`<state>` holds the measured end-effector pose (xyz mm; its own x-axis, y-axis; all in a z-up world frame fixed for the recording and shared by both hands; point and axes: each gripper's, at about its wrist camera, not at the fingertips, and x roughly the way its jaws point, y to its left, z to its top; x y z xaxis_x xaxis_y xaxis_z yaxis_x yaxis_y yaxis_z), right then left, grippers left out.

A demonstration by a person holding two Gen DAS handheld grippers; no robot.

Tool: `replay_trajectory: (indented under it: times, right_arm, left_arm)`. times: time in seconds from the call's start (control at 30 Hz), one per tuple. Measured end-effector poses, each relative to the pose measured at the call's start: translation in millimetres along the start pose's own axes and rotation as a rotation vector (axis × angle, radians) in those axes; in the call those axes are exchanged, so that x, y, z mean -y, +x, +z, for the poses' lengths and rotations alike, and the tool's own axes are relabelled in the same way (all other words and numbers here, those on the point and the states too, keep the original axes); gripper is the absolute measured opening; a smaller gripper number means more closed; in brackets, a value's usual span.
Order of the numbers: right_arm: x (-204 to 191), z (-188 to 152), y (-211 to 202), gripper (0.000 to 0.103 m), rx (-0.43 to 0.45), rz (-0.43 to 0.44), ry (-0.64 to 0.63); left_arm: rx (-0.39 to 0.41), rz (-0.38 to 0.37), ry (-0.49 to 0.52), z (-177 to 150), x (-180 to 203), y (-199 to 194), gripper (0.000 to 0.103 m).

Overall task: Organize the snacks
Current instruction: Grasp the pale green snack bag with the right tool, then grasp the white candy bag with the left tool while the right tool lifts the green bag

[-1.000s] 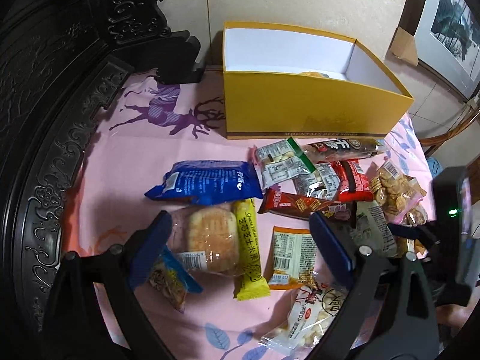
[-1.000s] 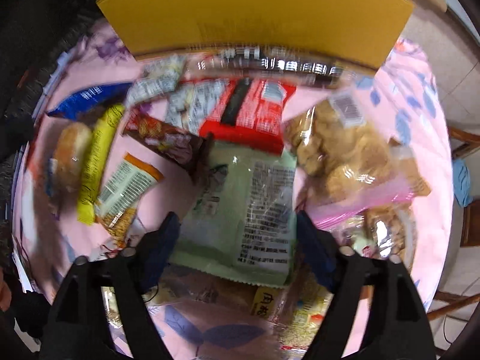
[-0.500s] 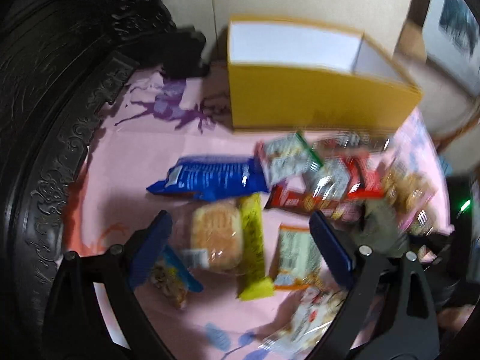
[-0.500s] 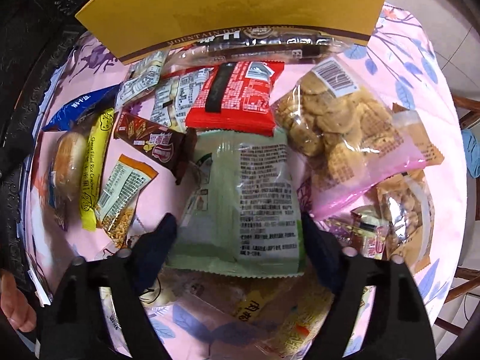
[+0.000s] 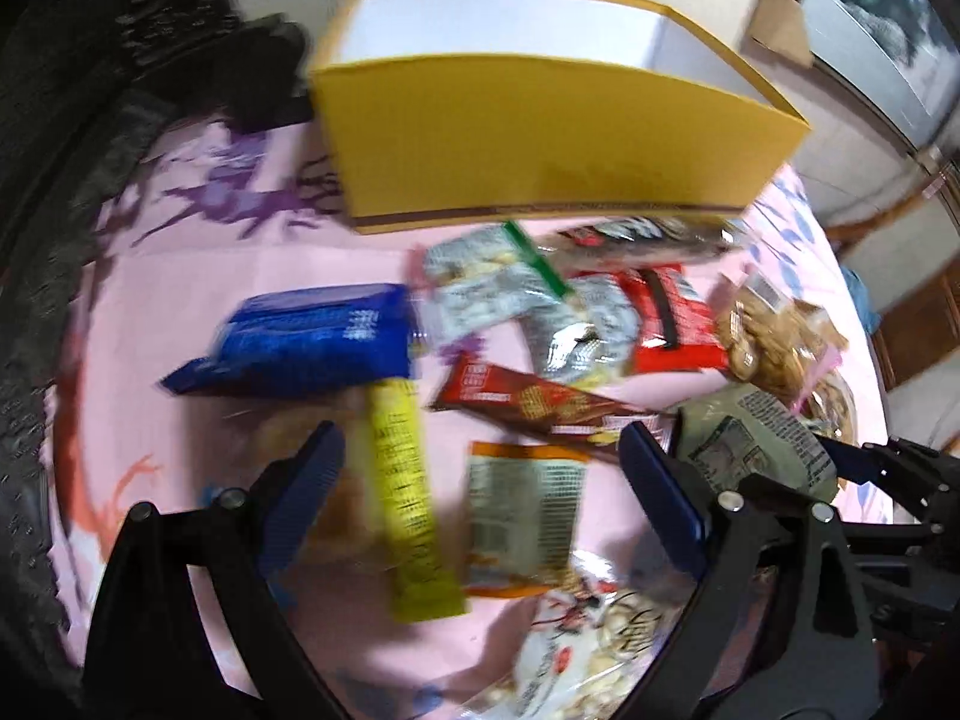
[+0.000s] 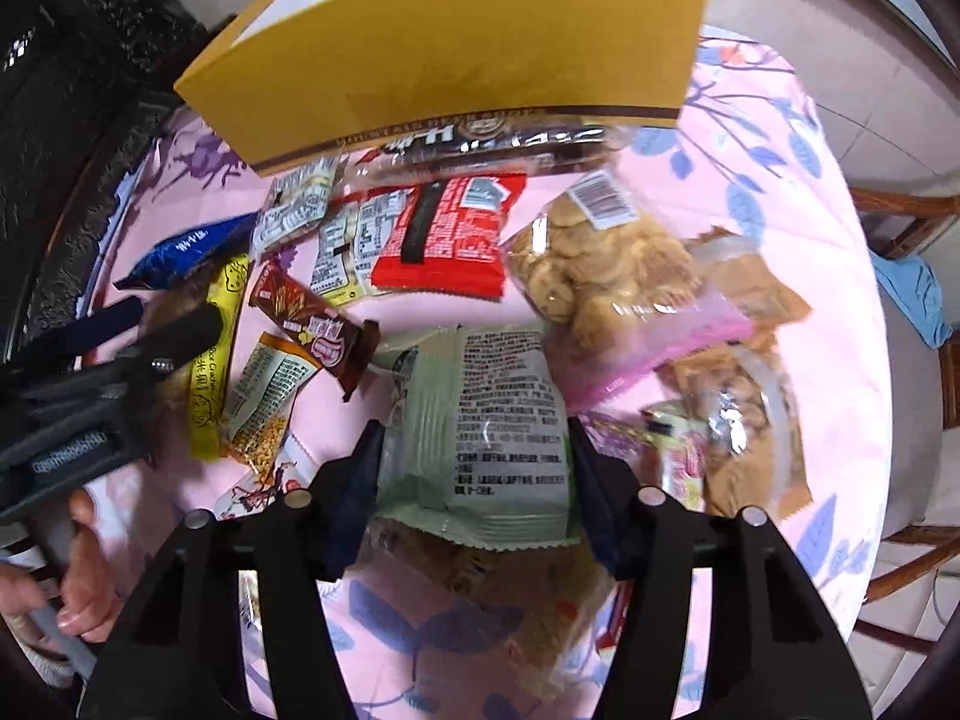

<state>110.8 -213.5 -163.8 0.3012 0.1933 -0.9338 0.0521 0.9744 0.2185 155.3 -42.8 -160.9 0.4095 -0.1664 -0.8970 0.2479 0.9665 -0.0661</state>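
Many snack packets lie on a pink cloth (image 5: 198,276) in front of an open yellow box (image 6: 456,60). My right gripper (image 6: 474,468) points steeply down, and its jaws are closing on a pale green packet (image 6: 498,408). Both pads touch the packet's sides. The left wrist view shows this packet (image 5: 750,444) at the right, in that gripper. My left gripper (image 5: 480,468) stands open over a yellow bar (image 5: 408,498) and an orange-edged packet (image 5: 522,516), holding nothing. Its left finger hides part of a bun (image 5: 282,438).
A blue packet (image 5: 312,348), a brown bar (image 6: 312,318), a red packet (image 6: 450,234) and a clear bag of biscuits (image 6: 600,264) lie between the grippers and the box. Dark carved wood (image 6: 60,120) borders the left. A hand (image 6: 84,588) shows at lower left.
The right jaws have narrowed onto the pale green packet, which now sits a little higher in that view. The left gripper has moved down and forward over the snacks, still open.
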Motion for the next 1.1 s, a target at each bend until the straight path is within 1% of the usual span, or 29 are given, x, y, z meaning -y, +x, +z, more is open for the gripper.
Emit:
replay_trajectory:
  times: [0.07, 0.1, 0.17, 0.23, 0.3, 0.37, 0.4, 0.43, 0.47, 0.5, 0.57, 0.6, 0.63, 0.67, 0.7, 0.77, 0.8, 0.83, 0.97, 1.03, 1.1]
  right_arm:
    - [5, -4, -8, 0.057, 0.02, 0.015, 0.012]
    - [6, -6, -11, 0.053, 0.027, 0.01, 0.005]
    - [12, -11, -16, 0.051, 0.032, 0.014, 0.003]
    - [18, -15, -19, 0.051, 0.033, 0.022, 0.01]
    - [15, -14, -15, 0.051, 0.025, 0.023, 0.011]
    - [11, -11, -6, 0.052, 0.006, 0.036, 0.006]
    - [9, -9, 0, 0.053, -0.004, 0.042, 0.013]
    - [10, -7, 8, 0.054, -0.033, 0.063, 0.024]
    - [12, -5, 12, 0.055, -0.033, 0.066, 0.037]
    - [12, -3, 15, 0.059, -0.037, 0.068, 0.041]
    - [8, 4, 24, 0.061, -0.066, 0.079, 0.022]
    - [5, 7, 31, 0.065, -0.091, 0.081, 0.012]
    - [3, 10, 34, 0.063, -0.095, 0.083, 0.009]
    - [3, 12, 36, 0.062, -0.089, 0.083, 0.012]
    - [3, 12, 38, 0.058, -0.089, 0.083, 0.017]
    - [1, 11, 36, 0.046, -0.09, 0.088, -0.002]
    - [0, 11, 33, 0.037, -0.085, 0.093, -0.012]
    - [0, 11, 28, 0.034, -0.079, 0.1, -0.017]
    - [7, 4, 7, 0.032, -0.036, 0.131, 0.007]
    - [8, 0, -3, 0.032, -0.013, 0.137, 0.004]
    - [9, -5, -13, 0.032, 0.006, 0.147, 0.01]
  left_arm:
    - [-0.004, -0.03, 0.039, 1, 11, 6, 0.094]
    - [-0.006, -0.033, 0.051, 1, 15, 8, 0.094]
    - [-0.036, -0.03, 0.067, 1, 22, 18, 0.094]
    - [-0.078, -0.037, 0.054, 0, 25, 28, 0.094]
    - [-0.092, -0.024, 0.026, -3, 24, 32, 0.094]
    - [-0.11, -0.013, 0.017, -6, 24, 37, 0.094]
    - [-0.113, -0.009, 0.014, -8, 24, 38, 0.094]
    - [-0.113, -0.006, 0.012, -9, 23, 39, 0.094]
    - [-0.112, -0.003, 0.007, -10, 21, 38, 0.094]
    - [-0.108, 0.0, 0.003, -12, 20, 36, 0.094]
    - [-0.103, 0.008, -0.005, -13, 16, 33, 0.093]
    - [-0.103, 0.032, -0.014, -14, 13, 32, 0.093]
    - [-0.105, 0.034, -0.025, -15, 8, 32, 0.093]
    - [-0.106, 0.015, -0.04, -16, 1, 29, 0.093]
    - [-0.104, 0.005, -0.054, -16, -3, 25, 0.093]
    - [-0.086, 0.006, -0.053, -21, -8, 15, 0.093]
    - [-0.077, 0.012, -0.033, -26, -7, 8, 0.093]
    - [-0.072, 0.017, -0.018, -30, -6, 4, 0.093]
    - [-0.075, -0.005, 0.044, -60, 4, -19, 0.093]
    - [-0.086, -0.022, 0.077, -77, 10, -25, 0.093]
    - [-0.107, -0.017, 0.1, -92, 15, -25, 0.093]
